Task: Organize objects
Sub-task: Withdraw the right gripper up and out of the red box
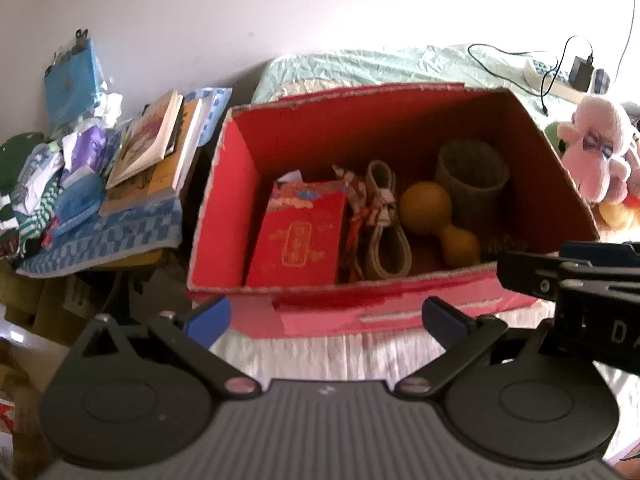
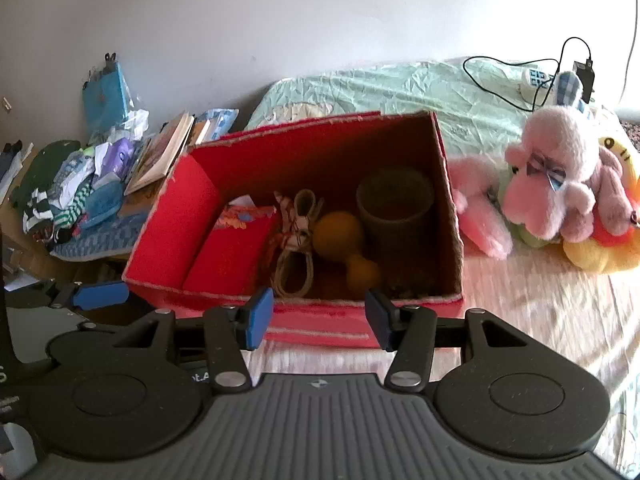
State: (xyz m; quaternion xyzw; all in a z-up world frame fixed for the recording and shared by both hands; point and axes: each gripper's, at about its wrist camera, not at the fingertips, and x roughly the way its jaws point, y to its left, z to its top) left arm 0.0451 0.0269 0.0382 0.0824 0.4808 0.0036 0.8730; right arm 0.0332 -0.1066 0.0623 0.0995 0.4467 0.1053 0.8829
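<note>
**Red box on the bed, both claws hovering empty**

Biggest first: the bed (image 2: 520, 312), pale sheet near me, green cover toward the wall. On it sits the red box (image 1: 224, 216), open top, torn rim, right in front of both my claws.

Left of the bed there's a low desk (image 1: 132, 258) w/ a blue checked cloth (image 1: 120, 236), carrying a stack of books (image 1: 156, 140) and a heap of small bags & clothes.

Right of the box, on the bed: pink plush toy (image 2: 560, 176) lying on top of a yellow-orange one.

Inside the box, left to right: red packet (image 1: 300, 236) leaning on the left wall, pair of small shoes (image 1: 384, 224) w/ patterned laces, yellow dumbbell (image 1: 436, 220), and a grey-green cup (image 1: 472, 184) upright in the back right corner.

My left claw (image 1: 324, 316): spread wide, nothing between the blue pads. My right claw (image 2: 318, 316): also spread, narrower gap, holding nothing. Both are just short of the box's near wall.
</note>
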